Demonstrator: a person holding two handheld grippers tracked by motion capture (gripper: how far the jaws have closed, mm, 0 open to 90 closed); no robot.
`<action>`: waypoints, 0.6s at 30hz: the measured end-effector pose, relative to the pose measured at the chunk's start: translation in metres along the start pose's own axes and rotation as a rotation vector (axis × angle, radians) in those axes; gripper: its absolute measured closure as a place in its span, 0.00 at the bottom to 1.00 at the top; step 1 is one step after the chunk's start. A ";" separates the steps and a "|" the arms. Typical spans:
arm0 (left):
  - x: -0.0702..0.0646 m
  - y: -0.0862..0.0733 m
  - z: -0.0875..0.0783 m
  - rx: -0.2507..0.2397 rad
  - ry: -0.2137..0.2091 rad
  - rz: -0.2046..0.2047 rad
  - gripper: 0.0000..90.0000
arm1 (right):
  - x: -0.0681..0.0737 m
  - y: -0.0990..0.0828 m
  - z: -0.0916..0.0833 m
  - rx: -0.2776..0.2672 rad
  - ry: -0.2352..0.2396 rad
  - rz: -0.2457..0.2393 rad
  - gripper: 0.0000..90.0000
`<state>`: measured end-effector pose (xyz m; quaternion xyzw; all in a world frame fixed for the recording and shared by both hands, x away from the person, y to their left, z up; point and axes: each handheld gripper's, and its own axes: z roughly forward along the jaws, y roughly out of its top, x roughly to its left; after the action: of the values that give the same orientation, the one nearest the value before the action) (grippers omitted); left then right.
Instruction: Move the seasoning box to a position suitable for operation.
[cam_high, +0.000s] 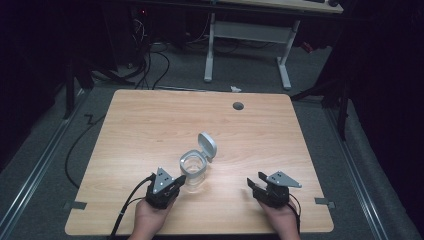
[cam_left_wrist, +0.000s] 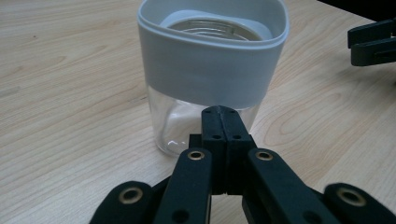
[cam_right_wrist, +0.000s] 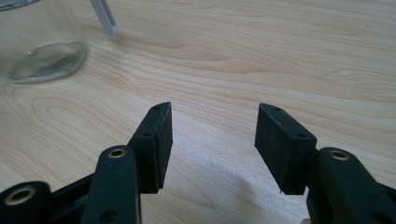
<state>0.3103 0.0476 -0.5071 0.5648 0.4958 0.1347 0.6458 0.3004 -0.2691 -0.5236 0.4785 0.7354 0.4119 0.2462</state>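
While both hands come in from the bottom edge of the high view, the glass jar (cam_high: 193, 173) stands just below centre frame on the wooden table (cam_high: 150, 125), pale wood-grain top w/ rounded corners and a small round grey grommet (cam_high: 238, 106) near its far edge; jar is clear glass, squarish w/ rounded corners, topped by a smooth matte grey-white collar; its hinged lid (cam_high: 208, 146), same pale plastic, is flipped open and tilts up toward upper right of the jar.

Left gripper (cam_high: 181, 181), black w/ a grey three-cornered plate on top, sits lower left of centre, tips right at the jar's near-left side; in left gripper view its jaws are pressed flat together w/ nothing between them, tips (cam_left_wrist: 222, 116) right in front of the clear glass wall just under the collar; can't tell if they touch the glass; jar (cam_left_wrist: 210, 65) takes up top centre of that frame, thick glass rim visible inside the collar.

Right gripper (cam_high: 256, 181) at lower right of high view, well apart from the jar, over bare wood; in right gripper view (cam_right_wrist: 212, 126) its two black rubbery flat pads stand wide apart, holding nothing; jar's glass base (cam_right_wrist: 42, 56) shows at upper left of that frame, thin edge of the lid (cam_right_wrist: 105, 18) beside it.

Left hand (cam_high: 150, 217) and right hand (cam_high: 281, 220) hold the grippers from behind; black cable (cam_high: 125, 210) trails off left gripper toward bottom edge.
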 end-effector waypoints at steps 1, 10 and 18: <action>-0.001 0.000 0.001 0.003 -0.003 0.001 1.00 | 0.000 0.000 0.000 0.001 0.000 0.002 0.52; -0.021 -0.005 0.015 0.036 -0.053 0.023 1.00 | -0.001 -0.001 0.000 0.002 0.002 0.007 0.52; 0.002 -0.003 0.003 0.006 0.011 0.009 1.00 | -0.004 -0.002 -0.001 0.000 0.001 0.013 0.52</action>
<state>0.3126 0.0461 -0.5117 0.5683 0.4971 0.1392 0.6407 0.2999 -0.2732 -0.5245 0.4830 0.7325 0.4135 0.2433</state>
